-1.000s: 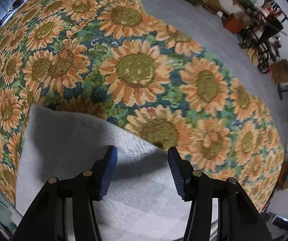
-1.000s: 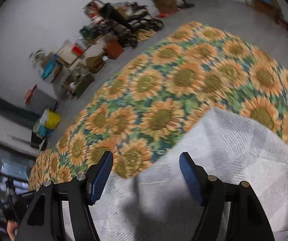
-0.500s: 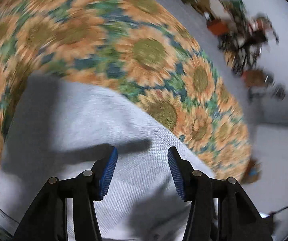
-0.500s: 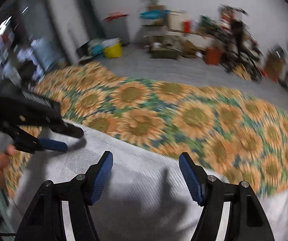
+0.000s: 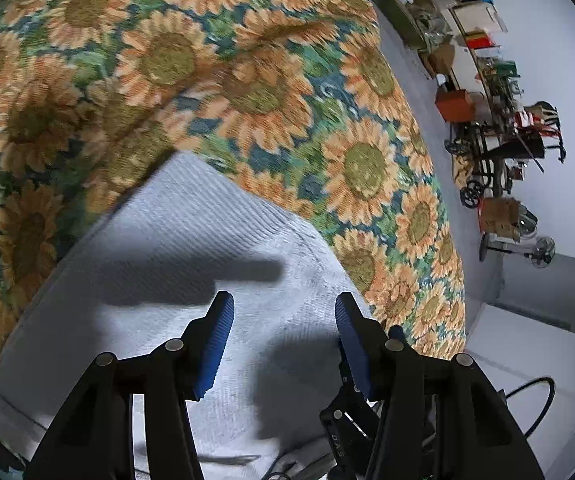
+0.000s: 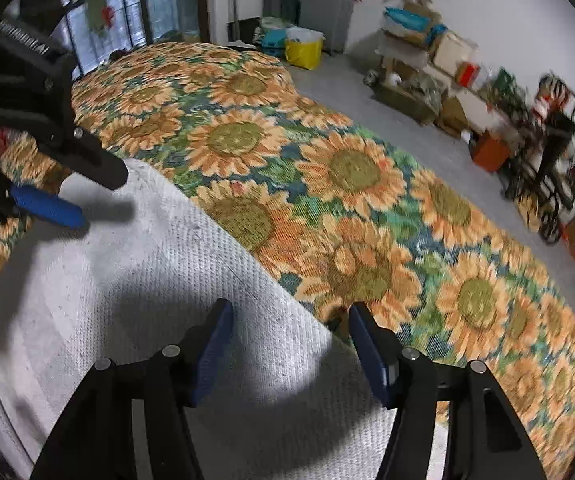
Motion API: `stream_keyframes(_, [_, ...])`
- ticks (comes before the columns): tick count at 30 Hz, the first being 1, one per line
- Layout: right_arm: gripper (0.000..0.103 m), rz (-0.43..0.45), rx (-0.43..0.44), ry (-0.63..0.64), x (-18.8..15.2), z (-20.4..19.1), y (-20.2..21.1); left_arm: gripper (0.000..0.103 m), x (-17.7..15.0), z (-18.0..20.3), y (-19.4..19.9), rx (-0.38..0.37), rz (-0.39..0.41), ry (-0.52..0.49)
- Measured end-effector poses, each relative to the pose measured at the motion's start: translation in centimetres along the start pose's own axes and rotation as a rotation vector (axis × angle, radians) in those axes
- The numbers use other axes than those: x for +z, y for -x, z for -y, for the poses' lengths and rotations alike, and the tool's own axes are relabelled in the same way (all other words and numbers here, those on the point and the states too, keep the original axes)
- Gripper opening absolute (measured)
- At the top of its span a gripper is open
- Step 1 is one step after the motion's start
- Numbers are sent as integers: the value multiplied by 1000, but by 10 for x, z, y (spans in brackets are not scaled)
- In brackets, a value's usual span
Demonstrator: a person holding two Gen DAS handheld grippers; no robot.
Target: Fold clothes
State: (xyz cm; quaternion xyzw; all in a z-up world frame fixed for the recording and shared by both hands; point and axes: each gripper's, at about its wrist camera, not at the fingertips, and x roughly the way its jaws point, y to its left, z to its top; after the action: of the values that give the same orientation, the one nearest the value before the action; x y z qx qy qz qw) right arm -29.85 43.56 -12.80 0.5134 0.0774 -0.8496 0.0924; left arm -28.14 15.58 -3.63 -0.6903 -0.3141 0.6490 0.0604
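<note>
A white ribbed garment lies flat on the sunflower-print cover, its far edge folded over. My left gripper hovers open just above the cloth, with nothing between its blue pads. In the right wrist view the same garment fills the lower left, and my right gripper stands open over its right edge, empty. The left gripper also shows at the far left of that view, above the garment's far corner, with its blue fingertip near the cloth.
The sunflower cover spreads wide beyond the garment. Past its edge is grey floor, with shelves, boxes and a black cart along the white wall, and a yellow bin. A black cable lies at lower right.
Both grippers have swung round over the garment, so the views have turned. The left gripper now sits nearer the garment's right side. Both stay open and empty.
</note>
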Motion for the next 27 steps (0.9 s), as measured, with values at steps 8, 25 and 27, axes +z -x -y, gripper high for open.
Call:
stream_keyframes(8, [5,64,38,-81,-15,7,36,54,-26,16,-10,-84,-5,-8])
stream_keyframes(25, [24,107,134,-154,-76,-6,65,9,-72,11,-13,-82,153,-99])
stream_keyframes(27, [47,162,92,-288,-96,21,87,8,-78,0,-8,-121,172,-119])
